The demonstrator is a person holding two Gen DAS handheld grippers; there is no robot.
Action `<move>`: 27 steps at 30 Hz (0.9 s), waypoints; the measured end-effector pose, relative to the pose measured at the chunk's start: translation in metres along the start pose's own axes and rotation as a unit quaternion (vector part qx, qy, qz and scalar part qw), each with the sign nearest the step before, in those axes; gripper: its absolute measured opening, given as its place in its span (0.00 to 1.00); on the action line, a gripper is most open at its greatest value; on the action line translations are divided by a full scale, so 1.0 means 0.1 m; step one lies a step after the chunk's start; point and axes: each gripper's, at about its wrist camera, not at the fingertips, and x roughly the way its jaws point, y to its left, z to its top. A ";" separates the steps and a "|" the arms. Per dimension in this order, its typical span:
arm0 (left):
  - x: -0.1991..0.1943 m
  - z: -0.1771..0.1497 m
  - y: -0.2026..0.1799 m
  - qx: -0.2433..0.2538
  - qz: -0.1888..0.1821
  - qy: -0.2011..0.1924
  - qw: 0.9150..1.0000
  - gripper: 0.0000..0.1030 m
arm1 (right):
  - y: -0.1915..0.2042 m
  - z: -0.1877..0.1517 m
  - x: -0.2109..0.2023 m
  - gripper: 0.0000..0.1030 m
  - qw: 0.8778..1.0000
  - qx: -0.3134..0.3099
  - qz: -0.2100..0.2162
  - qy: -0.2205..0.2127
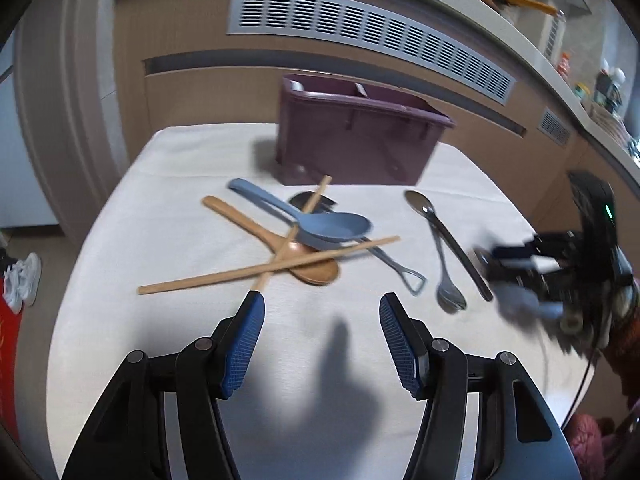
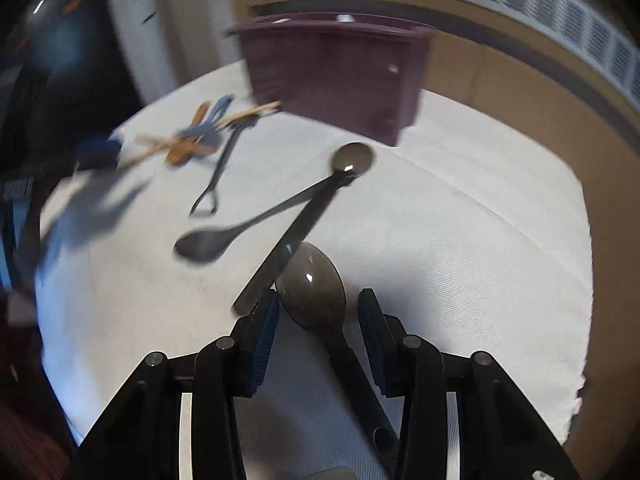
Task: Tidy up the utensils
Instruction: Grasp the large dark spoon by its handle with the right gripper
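on the white cloth [image 2: 460, 240], dark spoon [image 2: 316, 284] between right jaws — open, ungripped, left jaws wide, empty

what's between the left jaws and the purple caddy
In the left wrist view, a crossed pile sits between the left gripper and purple caddy: two chopsticks, wooden spoon, blue spoon.

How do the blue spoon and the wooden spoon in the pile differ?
The blue spoon is pale blue plastic; the wooden spoon is brown wood. The blue spoon lies on top of the pile, its bowl over the wooden spoon's bowl, while the wooden spoon sits underneath with chopsticks crossing it. The blue bowl looks broader. Both lie flat on the white cloth, handles pointing toward the far left, in front of the purple holder.
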 end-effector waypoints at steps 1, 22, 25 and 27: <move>0.01 -0.01 -0.03 0.004 -0.002 0.002 1.000 0.58 | -0.03 0.01 0.00 0.37 1.000 0.011 0.007 0.001; -0.09 -0.04 0.04 -0.011 0.025 -0.014 1.000 0.55 | 0.07 0.03 0.01 0.31 0.999 -0.004 -0.032 0.019; -0.12 -0.05 0.03 -0.008 0.041 -0.027 0.999 0.55 | 0.12 0.06 -0.05 0.30 0.998 -0.004 -0.061 0.007; -0.14 -0.05 0.04 -0.005 0.046 -0.033 0.998 0.55 | 0.15 0.09 -0.19 0.30 0.998 0.002 -0.062 -0.019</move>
